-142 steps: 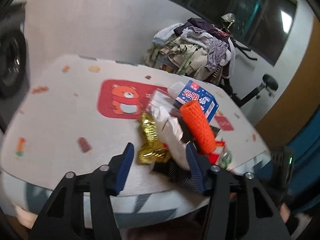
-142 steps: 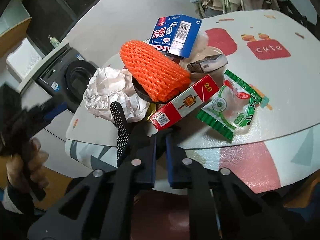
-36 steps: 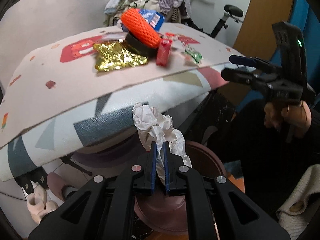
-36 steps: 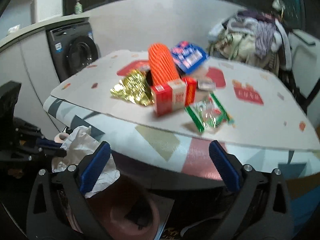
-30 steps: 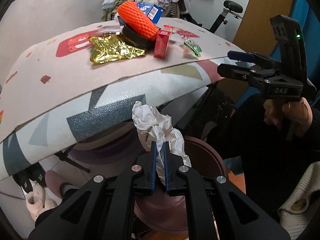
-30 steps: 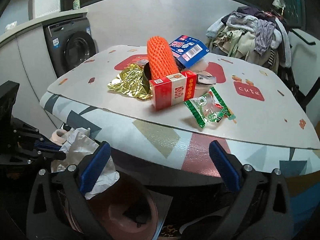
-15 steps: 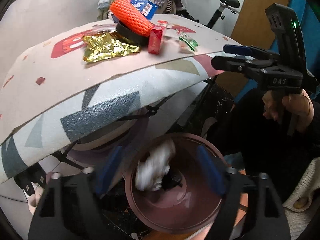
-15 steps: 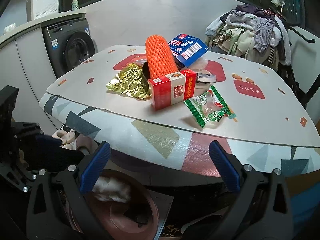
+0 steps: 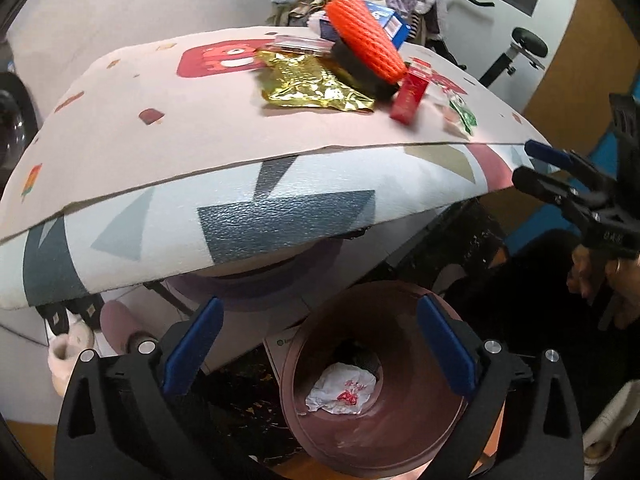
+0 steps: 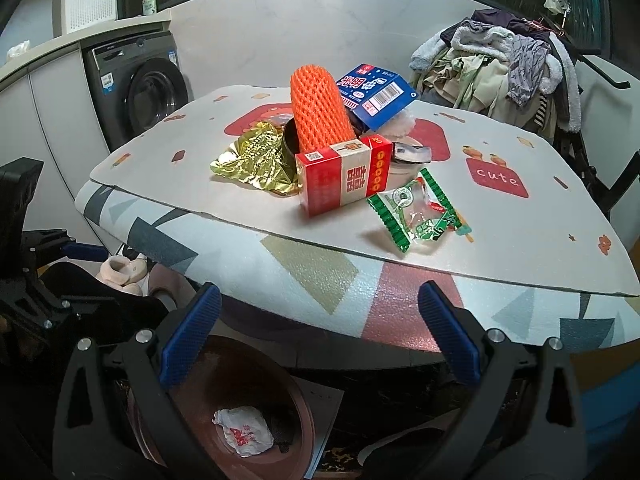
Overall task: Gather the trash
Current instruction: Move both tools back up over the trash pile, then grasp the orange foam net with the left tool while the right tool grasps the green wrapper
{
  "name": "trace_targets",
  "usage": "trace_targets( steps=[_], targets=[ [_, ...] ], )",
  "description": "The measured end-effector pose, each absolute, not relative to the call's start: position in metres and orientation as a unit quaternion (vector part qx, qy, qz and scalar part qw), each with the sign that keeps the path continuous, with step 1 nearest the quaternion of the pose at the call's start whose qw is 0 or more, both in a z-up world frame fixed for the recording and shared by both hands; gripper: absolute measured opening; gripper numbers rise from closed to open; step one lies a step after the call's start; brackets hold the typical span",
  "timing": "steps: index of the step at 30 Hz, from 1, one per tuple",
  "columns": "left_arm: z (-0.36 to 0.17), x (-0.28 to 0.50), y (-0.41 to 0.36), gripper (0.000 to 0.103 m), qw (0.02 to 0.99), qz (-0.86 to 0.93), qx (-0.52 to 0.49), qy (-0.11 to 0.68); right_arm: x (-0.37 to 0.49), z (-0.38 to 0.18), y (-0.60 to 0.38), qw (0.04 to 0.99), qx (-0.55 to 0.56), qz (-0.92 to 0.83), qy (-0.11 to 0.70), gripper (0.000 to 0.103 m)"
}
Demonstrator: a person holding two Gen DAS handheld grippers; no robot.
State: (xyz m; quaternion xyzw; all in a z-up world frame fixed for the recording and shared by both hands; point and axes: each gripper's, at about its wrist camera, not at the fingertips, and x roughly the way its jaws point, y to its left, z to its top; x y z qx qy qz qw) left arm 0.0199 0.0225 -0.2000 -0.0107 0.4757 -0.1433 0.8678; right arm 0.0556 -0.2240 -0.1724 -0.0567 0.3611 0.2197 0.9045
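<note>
A crumpled white paper (image 9: 342, 394) lies at the bottom of the brown bin (image 9: 404, 438) under the table; it also shows in the right wrist view (image 10: 244, 430). My left gripper (image 9: 316, 344) is open and empty above the bin. My right gripper (image 10: 318, 328) is open and empty, below the table's front edge. On the table lie a gold foil wrapper (image 10: 252, 160), an orange foam net (image 10: 318, 108), a red box (image 10: 344, 174), a green wrapper (image 10: 418, 210) and a blue carton (image 10: 376, 94).
The padded table (image 10: 520, 224) overhangs the bin. A washing machine (image 10: 140, 92) stands at the left. A pile of clothes (image 10: 504, 68) sits behind the table. Slippers (image 10: 122, 270) lie on the floor beside the bin.
My left gripper opened and dropped the crumpled paper into the bin, where it now lies. My right gripper has stayed open and hardly moved.
</note>
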Motion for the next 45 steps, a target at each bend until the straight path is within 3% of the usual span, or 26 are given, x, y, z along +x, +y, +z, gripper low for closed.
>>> trace_targets(
  steps=[13,27,35,40,42,44,45],
  targets=[
    [-0.195,0.023,0.031,0.097,0.874,-0.139,-0.035,0.465,0.063,-0.173,-0.224,0.893,-0.046,0.232,0.384,0.097],
    [-0.140,0.046,0.057,0.097,0.918,-0.132,-0.069,0.367,0.125,-0.163,-0.267,0.901,-0.003,0.179,0.395,0.097],
    [-0.135,0.079,0.080,0.097,0.906,-0.132,-0.149,0.372,0.163,-0.183,-0.253,0.886,-0.048,0.169,0.430,0.097],
    [-0.137,0.089,0.081,0.097,0.909,-0.088,-0.145,0.380,0.174,-0.192,-0.241,0.889,-0.098,0.162,0.417,0.096],
    [-0.138,0.092,0.080,0.097,0.907,-0.095,-0.156,0.380,0.179,-0.196,-0.236,0.888,-0.113,0.164,0.415,0.073],
    [-0.138,0.096,0.076,0.097,0.906,-0.098,-0.149,0.383,0.177,-0.195,-0.236,0.893,-0.106,0.167,0.405,0.069],
    [-0.137,0.097,0.074,0.097,0.907,-0.100,-0.144,0.382,0.174,-0.192,-0.237,0.896,-0.095,0.177,0.396,0.053]
  ],
)
